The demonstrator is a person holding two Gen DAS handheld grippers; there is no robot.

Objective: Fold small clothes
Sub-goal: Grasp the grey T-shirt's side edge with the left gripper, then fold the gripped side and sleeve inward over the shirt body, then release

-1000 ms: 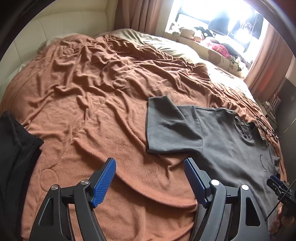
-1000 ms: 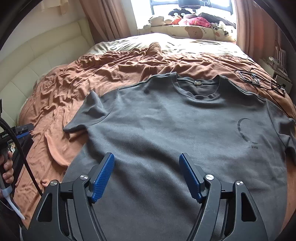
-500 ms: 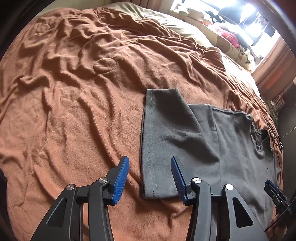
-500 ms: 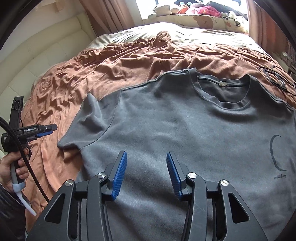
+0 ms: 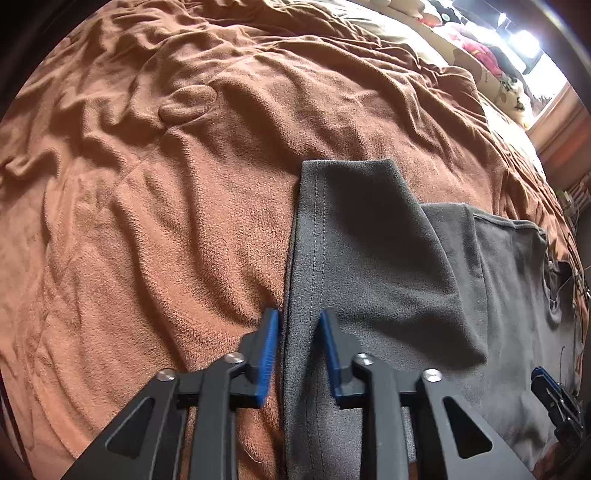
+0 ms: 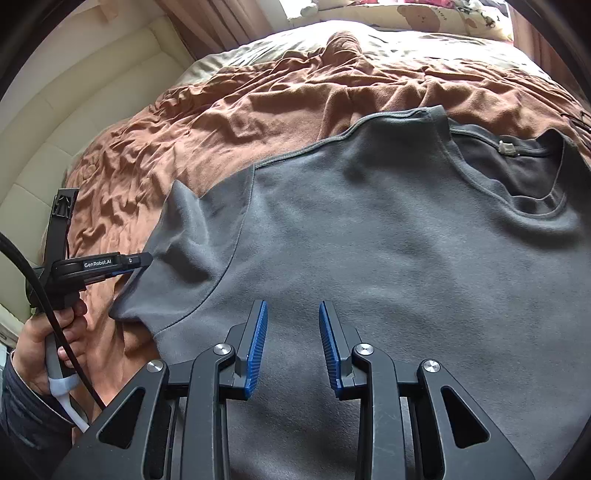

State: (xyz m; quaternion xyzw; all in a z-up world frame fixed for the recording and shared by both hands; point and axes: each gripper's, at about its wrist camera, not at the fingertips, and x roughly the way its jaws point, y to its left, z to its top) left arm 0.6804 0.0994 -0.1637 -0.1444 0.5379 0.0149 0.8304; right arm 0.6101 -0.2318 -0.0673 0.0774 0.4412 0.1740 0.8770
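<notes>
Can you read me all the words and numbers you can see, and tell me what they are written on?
"GenRobot.AI": white letters on the black arm of the left gripper, seen from the right wrist camera.
Small tag inside the collar of the grey T-shirt: too small to read.
Bear-print cushion by the window: pictures only, no words to read.
Nothing else carries writing.
</notes>
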